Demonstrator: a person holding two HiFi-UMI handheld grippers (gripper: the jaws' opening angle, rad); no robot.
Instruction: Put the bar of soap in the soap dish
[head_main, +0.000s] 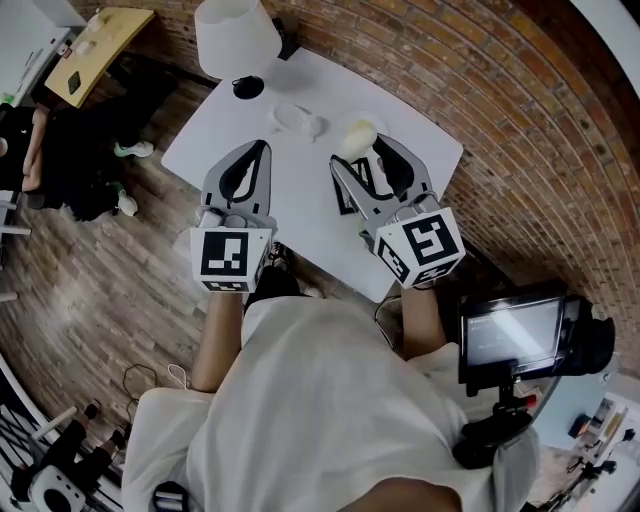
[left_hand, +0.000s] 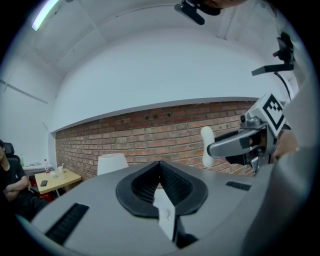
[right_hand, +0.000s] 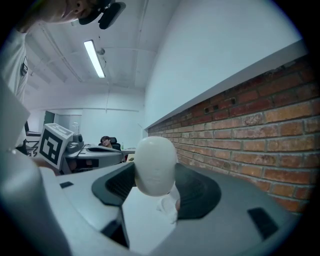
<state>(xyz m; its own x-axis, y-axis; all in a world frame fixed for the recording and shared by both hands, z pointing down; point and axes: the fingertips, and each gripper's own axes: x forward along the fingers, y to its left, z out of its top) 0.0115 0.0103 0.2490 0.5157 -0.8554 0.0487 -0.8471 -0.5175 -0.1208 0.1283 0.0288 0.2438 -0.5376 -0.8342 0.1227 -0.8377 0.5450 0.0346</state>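
Right gripper (head_main: 366, 150) clamped on cream oval soap bar (right_hand: 155, 162); left gripper (left_hand: 160, 172) jaws together, empty. Risk: smooth rounded soap could slip from pinch before reaching clear soap dish (head_main: 298, 120).

shirt (head_main: 330, 400) white | left gripper (head_main: 262, 148) grey | right gripper (head_main: 362, 152) grey | marker cubes (head_main: 228, 257) black-white

Red brick wall (head_main: 500, 70) far and right, plain white wall (left_hand: 165, 75) above it. Wood plank floor (head_main: 110, 290), loose cables (head_main: 150, 380) on it near left. White table (head_main: 300, 190) by the brick, white lampshade (head_main: 235, 35) at its far end. Small light-wood table (head_main: 100, 40) far left. Ceiling strip light (right_hand: 94, 58) lit. Screen on a stand (head_main: 510, 335) near right.
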